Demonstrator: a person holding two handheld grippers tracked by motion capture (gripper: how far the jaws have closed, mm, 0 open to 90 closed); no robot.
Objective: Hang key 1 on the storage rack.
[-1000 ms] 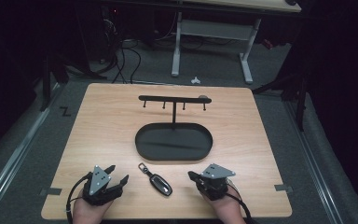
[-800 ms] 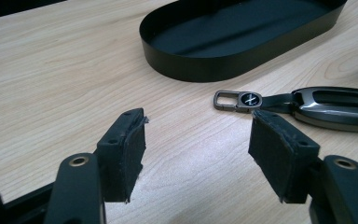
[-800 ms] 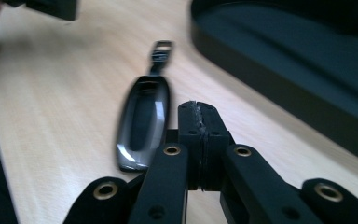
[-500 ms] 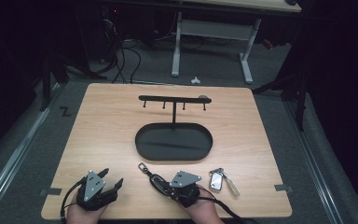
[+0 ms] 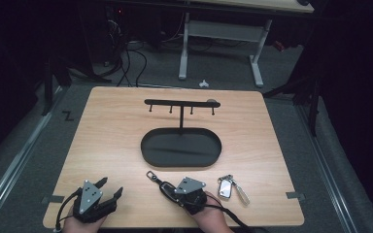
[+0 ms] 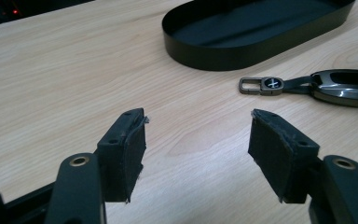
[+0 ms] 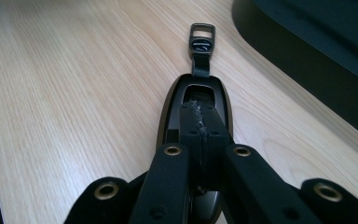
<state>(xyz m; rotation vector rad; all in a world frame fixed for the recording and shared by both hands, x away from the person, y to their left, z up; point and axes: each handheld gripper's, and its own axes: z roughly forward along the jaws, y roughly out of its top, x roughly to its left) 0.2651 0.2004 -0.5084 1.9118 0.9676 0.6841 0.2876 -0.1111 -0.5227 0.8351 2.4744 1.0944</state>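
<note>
A dark key fob (image 5: 161,186) with a strap and metal ring lies flat on the wooden table near the front edge. My right gripper (image 5: 171,190) is shut, its tips pressed together directly over the fob (image 7: 200,91), with nothing seen between the pads. Farther left, my left gripper (image 5: 110,187) stands open above bare wood. The left gripper view has its wide-apart pads (image 6: 130,149) low over the table, with the fob (image 6: 349,86) off to the right. A silver key fob (image 5: 226,188) on a ring lies just right of my right hand.
A black oval tray (image 5: 184,150) sits mid-table, with a black T-shaped hook rack (image 5: 180,103) rising from its back edge. The tray's wall (image 7: 298,60) runs close on the right of the dark fob. The table's front edge is just behind both hands.
My right gripper has slid left from over the silver key fob, uncovering it, and come onto the dark fob. The left gripper has shifted slightly back and stays open.
</note>
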